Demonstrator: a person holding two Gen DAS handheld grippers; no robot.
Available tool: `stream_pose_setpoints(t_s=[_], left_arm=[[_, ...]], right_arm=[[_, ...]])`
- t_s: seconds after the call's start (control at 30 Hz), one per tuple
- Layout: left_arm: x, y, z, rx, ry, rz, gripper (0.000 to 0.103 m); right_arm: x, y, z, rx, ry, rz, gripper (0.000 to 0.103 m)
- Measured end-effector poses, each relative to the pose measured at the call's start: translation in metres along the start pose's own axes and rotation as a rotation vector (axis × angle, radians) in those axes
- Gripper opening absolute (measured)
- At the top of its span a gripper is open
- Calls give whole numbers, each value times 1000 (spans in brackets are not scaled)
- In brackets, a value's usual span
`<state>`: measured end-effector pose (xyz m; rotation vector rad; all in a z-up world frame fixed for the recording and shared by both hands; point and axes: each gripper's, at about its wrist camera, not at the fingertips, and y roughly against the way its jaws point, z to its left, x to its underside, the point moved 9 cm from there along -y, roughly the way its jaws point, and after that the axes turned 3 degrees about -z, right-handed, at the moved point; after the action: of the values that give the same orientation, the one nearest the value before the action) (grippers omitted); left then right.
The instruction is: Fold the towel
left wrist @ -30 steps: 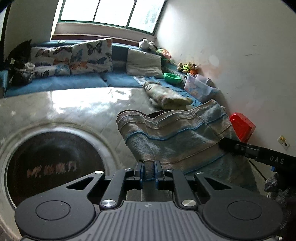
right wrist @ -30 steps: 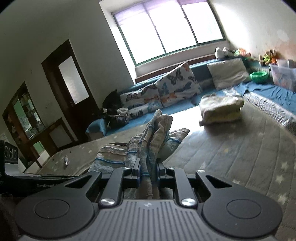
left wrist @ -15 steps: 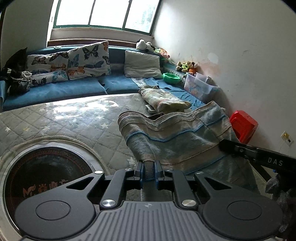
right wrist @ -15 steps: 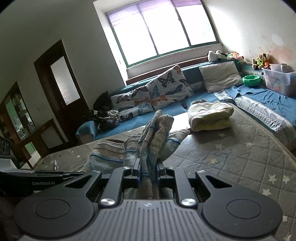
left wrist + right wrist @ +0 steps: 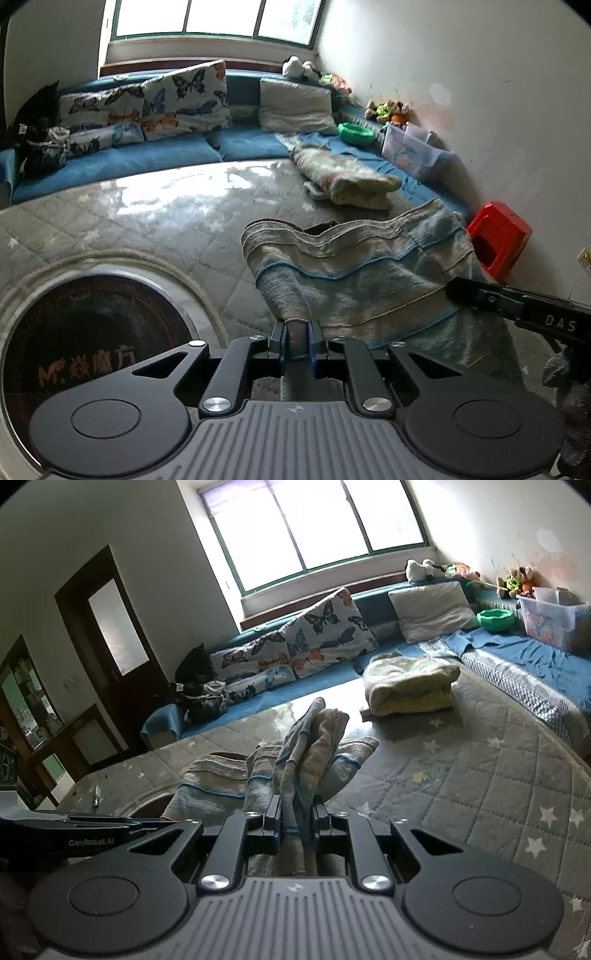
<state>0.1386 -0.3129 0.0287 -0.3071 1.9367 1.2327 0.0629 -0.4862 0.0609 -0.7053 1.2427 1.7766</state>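
So, progress: you hold the towel [image 5: 354, 273] doubled over, but it is not yet laid flat.
Left gripper [image 5: 296, 341]: fingers pinch one end of the towel.
Right gripper [image 5: 295, 821]: fingers pinch a bunched end.
Towel: it hangs between your grippers above the mattress [image 5: 461, 775], near its front edge.
Left to do: lay it down, smooth it, and probably fold once more.

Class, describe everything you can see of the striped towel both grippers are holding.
The striped towel looks like worn terry cloth, grey-blue and beige with thin blue lines. The left gripper and right gripper each pinch a bunched edge. It hangs slack and rumpled between them, over the quilted mattress.
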Motion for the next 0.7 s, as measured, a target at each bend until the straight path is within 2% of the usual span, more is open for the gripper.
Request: stream_pose_setpoints(t_s=[0.43,0.53,0.63,0.7], left_arm=[[22,-29,14,-19,19,66,13],[25,-30,17,-19,22,69,16],[27,-30,20,-26,21,71,18],[29,-30,22,-32,24,74,19]], right_arm=[[28,-28,-18,47,-24,86,14],[32,-32,-23,65,-29,99,15],[35,-33,-26,79,-32,109,18],[37,-33,-29,94,-30,111,23]])
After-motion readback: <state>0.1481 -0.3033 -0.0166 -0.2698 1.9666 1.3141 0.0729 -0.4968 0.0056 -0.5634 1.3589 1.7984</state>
